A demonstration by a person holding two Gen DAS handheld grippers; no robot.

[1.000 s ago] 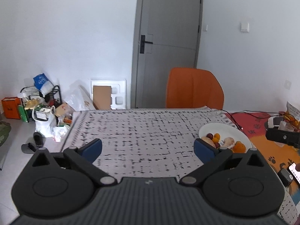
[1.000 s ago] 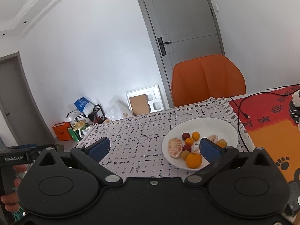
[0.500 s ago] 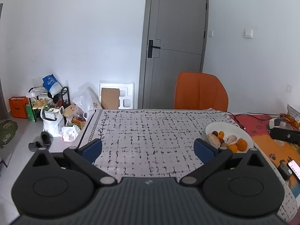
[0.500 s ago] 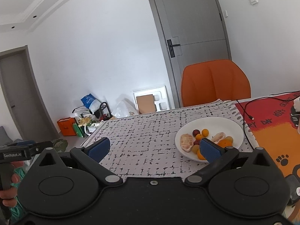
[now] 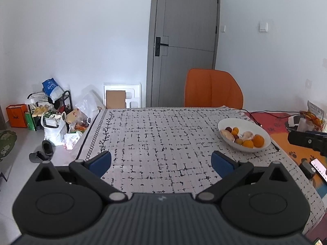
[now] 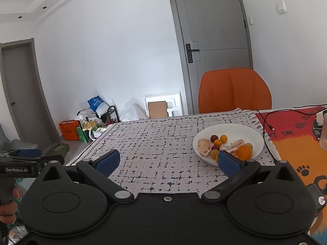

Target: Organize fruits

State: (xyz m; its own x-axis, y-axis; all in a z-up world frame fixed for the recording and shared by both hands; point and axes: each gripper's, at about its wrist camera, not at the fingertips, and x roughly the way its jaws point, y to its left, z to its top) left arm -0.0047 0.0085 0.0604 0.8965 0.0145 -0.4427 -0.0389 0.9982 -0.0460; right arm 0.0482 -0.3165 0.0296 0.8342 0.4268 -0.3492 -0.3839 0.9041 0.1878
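Observation:
A white plate [image 5: 229, 122] [image 6: 251, 130] sits on the right part of the black-and-white patterned tablecloth [image 5: 163, 134] [image 6: 163, 143]. It holds oranges [image 5: 258, 140] [image 6: 244, 152], small dark red fruits [image 6: 214, 137], yellowish fruits and peeled pomelo pieces [image 6: 205, 147]. My left gripper [image 5: 161, 163] hovers open over the near middle of the cloth, well left of the plate. My right gripper [image 6: 167, 161] is open too, its right fingertip [image 6: 227, 162] in front of the plate's near rim. Both hold nothing.
An orange chair [image 5: 212, 90] stands at the far edge before a grey door [image 5: 184, 40]. A red and orange mat [image 6: 296, 134] with a black cable [image 6: 269, 122] lies right of the plate. Bags and a shoe rack [image 5: 51, 110] clutter the floor at the left.
Both grippers have pulled back and risen, so the plate now lies farther away and more of the table shows. Both stay open.

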